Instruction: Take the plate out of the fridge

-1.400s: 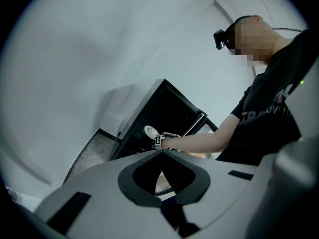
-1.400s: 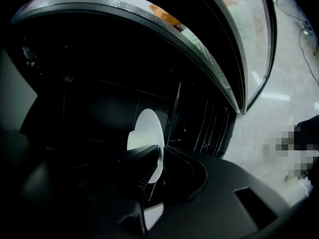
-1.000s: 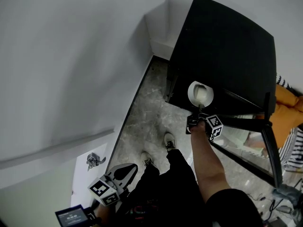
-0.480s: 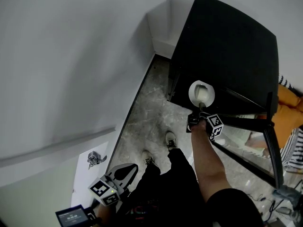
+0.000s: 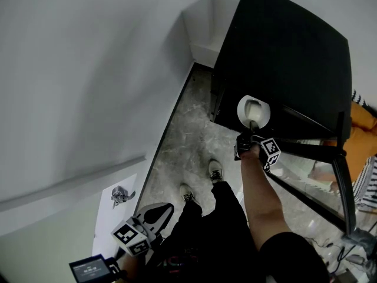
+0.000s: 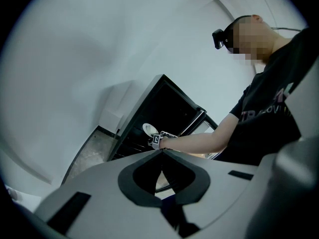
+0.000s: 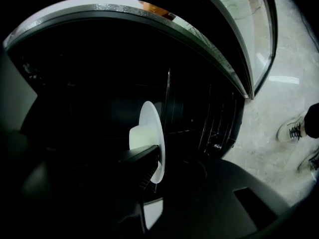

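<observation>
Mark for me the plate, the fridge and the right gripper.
plate (image 7: 151,119): right gripper view, its white face.
fridge (image 5: 283,58): head view, black outer panel.
right gripper (image 5: 253,124): head view, between the fingertips at the plate's rim.

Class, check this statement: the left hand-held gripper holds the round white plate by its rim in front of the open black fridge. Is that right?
Wrong side: it is the right hand-held gripper that is shut on the round white plate by its rim, as the right gripper view shows. The rest holds: the plate is in front of the open black fridge.
</observation>
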The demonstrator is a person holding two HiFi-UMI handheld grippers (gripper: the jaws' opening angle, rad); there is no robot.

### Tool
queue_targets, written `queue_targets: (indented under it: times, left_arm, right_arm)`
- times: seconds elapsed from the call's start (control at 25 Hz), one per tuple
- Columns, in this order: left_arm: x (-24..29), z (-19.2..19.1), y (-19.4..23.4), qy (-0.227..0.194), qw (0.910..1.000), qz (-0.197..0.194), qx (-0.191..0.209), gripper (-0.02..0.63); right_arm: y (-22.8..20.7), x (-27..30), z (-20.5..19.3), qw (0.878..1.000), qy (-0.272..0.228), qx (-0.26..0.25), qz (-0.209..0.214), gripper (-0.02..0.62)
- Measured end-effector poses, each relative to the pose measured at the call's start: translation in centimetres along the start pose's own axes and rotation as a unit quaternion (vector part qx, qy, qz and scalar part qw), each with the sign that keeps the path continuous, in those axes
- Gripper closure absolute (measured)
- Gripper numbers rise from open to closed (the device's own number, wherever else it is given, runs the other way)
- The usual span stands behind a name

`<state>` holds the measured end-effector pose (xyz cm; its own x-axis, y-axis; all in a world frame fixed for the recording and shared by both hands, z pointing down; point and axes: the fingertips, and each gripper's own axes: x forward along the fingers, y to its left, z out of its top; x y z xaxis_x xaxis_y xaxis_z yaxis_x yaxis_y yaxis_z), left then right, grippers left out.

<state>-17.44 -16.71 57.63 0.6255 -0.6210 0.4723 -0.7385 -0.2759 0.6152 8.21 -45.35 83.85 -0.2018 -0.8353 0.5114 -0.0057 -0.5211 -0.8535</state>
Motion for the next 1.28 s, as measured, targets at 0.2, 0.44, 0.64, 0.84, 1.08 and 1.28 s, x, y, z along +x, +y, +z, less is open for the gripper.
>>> queue_targets:
  times: [0.2, 0.44, 0.64, 0.84, 1.08, 1.28]
  left_arm:
    - [-0.2, -0.7, 0.2, 0.019, 0.9998, 0.009, 0.008, 0.601]
    - [-0.8, -0.4, 0.4, 0.009, 0.9999, 0.006, 0.01, 0.601]
    - [-1.1, -0.6, -0.1, 0.011, 0.9996, -0.01, 0.024, 0.601]
    - [-1.7, -0.3, -0.5, -0.002, 0.9986, -0.042, 0.033, 0.601]
    - [-4.1, -1.0, -1.5, -0.018, 0.9956, -0.07, 0.06, 0.601]
    - [-5.2, -1.4, -2.1, -0.026, 0.9923, -0.093, 0.077, 0.601]
  right_arm:
    - [0.4, -0.5, 0.0, 1.0, 0.007, -0.02, 0.014, 0.574]
    - [0.7, -1.6, -0.3, 0.999, 0.01, -0.037, 0.013, 0.577]
    - [1.1, -3.9, -1.0, 0.998, 0.022, -0.054, 0.016, 0.578]
    - [1.7, -6.8, -1.7, 0.998, 0.023, -0.059, 0.018, 0.578]
    - [2.8, -11.5, -2.9, 0.997, 0.019, -0.058, 0.038, 0.578]
    - [4.2, -14.8, -3.9, 0.997, 0.023, -0.061, 0.039, 0.578]
